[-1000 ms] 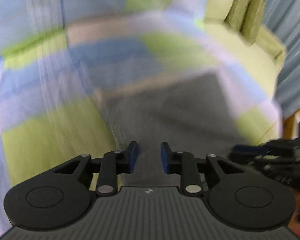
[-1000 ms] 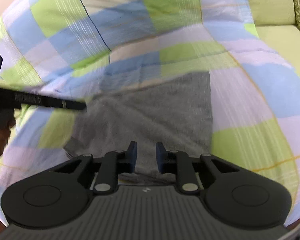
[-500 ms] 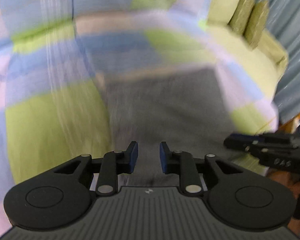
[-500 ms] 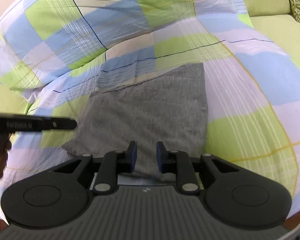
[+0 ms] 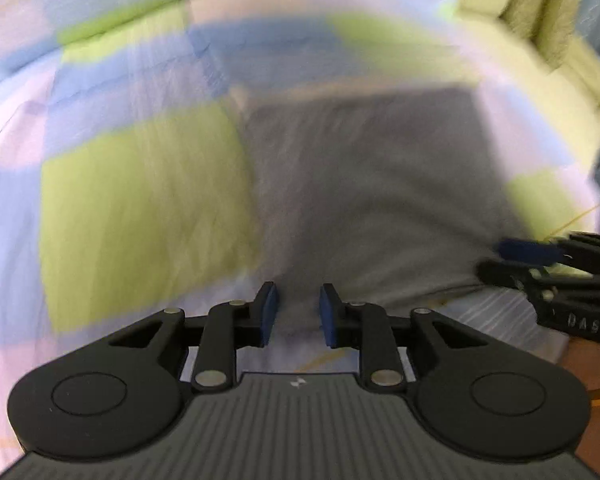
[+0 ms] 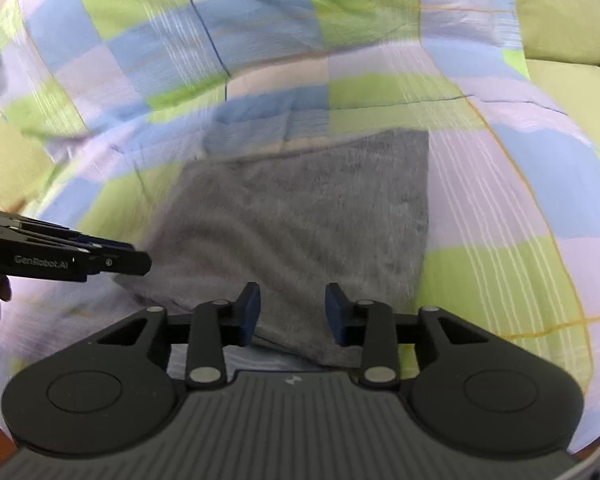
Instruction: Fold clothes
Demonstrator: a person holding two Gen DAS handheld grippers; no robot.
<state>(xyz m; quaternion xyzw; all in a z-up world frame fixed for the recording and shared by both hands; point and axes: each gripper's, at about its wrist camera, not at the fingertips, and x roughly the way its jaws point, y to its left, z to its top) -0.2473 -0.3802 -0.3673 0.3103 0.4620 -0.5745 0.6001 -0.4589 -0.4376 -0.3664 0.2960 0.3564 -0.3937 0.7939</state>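
Soft cloth under matt black plastic

The grey knitted cloth garment [image 6: 300,216] looks napped and slightly fuzzy, lying on a smooth woven checked bedsheet of green, blue and lilac cotton-like cloth [image 6: 500,184]. The left gripper [image 5: 299,314] and right gripper [image 6: 293,312] are matt black plastic with ribbed housings, dull silvery metal pivot pins and blue rubbery-looking pads [image 6: 250,312]. The yellow-green cushion [image 5: 556,20] looks coarsely textured.

The grey garment [image 6: 296,232] lay flat as a folded, roughly rectangular piece, its far edge straight and its right side running in a clean line. Its fabric looked soft and heathered (faint ripples crossed the middle). The near edge drooped unevenly, with a corner jutting toward the left. It appeared blurred in the left wrist view [image 5: 372,184].
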